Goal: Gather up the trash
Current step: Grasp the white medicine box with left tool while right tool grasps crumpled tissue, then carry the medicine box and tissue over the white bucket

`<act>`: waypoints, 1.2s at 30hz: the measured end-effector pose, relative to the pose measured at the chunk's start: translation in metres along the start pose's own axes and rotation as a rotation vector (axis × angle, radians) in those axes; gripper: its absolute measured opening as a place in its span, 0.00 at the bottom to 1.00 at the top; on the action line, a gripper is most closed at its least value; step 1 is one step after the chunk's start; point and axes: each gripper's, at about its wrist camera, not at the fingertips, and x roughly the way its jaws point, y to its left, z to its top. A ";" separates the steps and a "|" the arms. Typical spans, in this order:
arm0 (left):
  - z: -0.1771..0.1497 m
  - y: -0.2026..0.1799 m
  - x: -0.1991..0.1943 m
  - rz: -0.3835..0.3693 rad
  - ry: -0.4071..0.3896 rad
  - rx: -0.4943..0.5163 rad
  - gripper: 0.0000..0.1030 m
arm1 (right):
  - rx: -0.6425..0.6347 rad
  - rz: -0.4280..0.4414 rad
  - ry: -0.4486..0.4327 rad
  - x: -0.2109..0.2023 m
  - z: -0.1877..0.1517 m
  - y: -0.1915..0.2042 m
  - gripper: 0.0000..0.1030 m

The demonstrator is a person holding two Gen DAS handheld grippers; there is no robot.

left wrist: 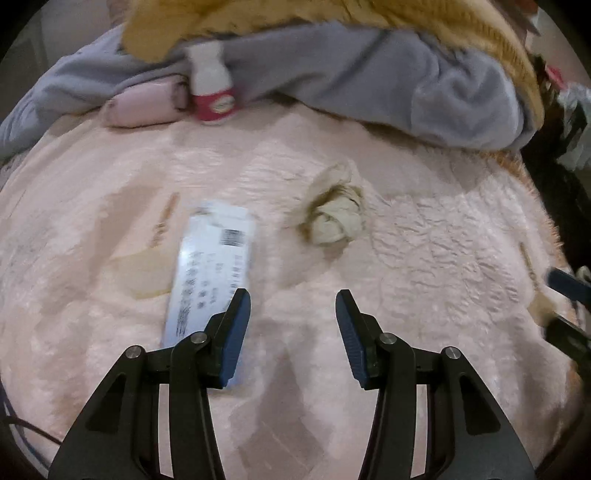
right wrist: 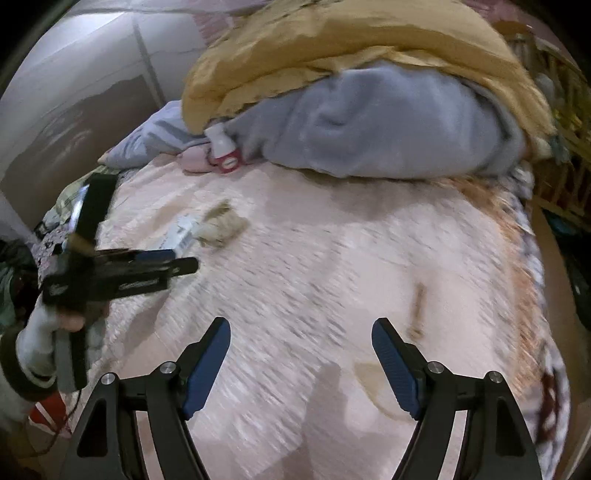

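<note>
A pink fuzzy blanket (left wrist: 424,236) covers a bed. On it lie a white printed packet (left wrist: 210,266), a crumpled beige tissue wad (left wrist: 336,218) and a small white bottle with a red label (left wrist: 211,88) at the far side. My left gripper (left wrist: 292,301) is open and empty, its left finger over the packet's near end. It also shows in the right wrist view (right wrist: 177,258), next to the packet (right wrist: 181,232) and the wad (right wrist: 221,225). My right gripper (right wrist: 301,328) is open and empty above bare blanket (right wrist: 332,258). The bottle (right wrist: 223,149) lies far off.
A grey fleece (left wrist: 369,74) and a mustard quilt (left wrist: 424,26) are heaped at the far side of the bed. A pink pouch (left wrist: 144,105) lies beside the bottle. Yellowish stains mark the blanket (left wrist: 144,275). A wardrobe wall (right wrist: 74,92) stands at the left, shelves (right wrist: 561,147) at the right.
</note>
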 end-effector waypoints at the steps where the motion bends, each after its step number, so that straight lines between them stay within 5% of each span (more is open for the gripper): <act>1: -0.002 0.008 -0.009 -0.015 -0.016 -0.010 0.45 | -0.015 0.008 0.003 0.007 0.007 0.007 0.75; 8: -0.006 0.042 -0.031 0.010 -0.080 -0.048 0.55 | -0.021 0.095 0.042 0.069 0.057 0.046 0.75; 15: -0.010 0.053 -0.008 0.045 -0.032 -0.032 0.56 | 0.058 0.145 0.083 0.141 0.097 0.066 0.75; 16: -0.009 0.052 -0.004 0.050 -0.030 -0.026 0.56 | 0.063 0.151 0.095 0.148 0.099 0.068 0.72; 17: -0.008 0.051 0.000 0.058 -0.026 -0.019 0.56 | 0.061 0.154 0.112 0.157 0.099 0.070 0.52; 19: -0.005 0.048 0.011 0.067 -0.013 -0.013 0.56 | 0.041 0.129 0.139 0.166 0.094 0.073 0.34; 26: 0.001 0.033 0.034 0.054 0.025 0.023 0.55 | -0.006 0.141 0.057 0.108 0.076 0.056 0.29; 30: -0.002 0.030 0.030 0.006 0.019 -0.006 0.19 | -0.016 0.132 0.016 0.056 0.057 0.039 0.29; 36: -0.014 0.013 0.002 -0.074 -0.017 -0.028 0.15 | -0.014 0.080 -0.012 0.000 0.022 0.022 0.29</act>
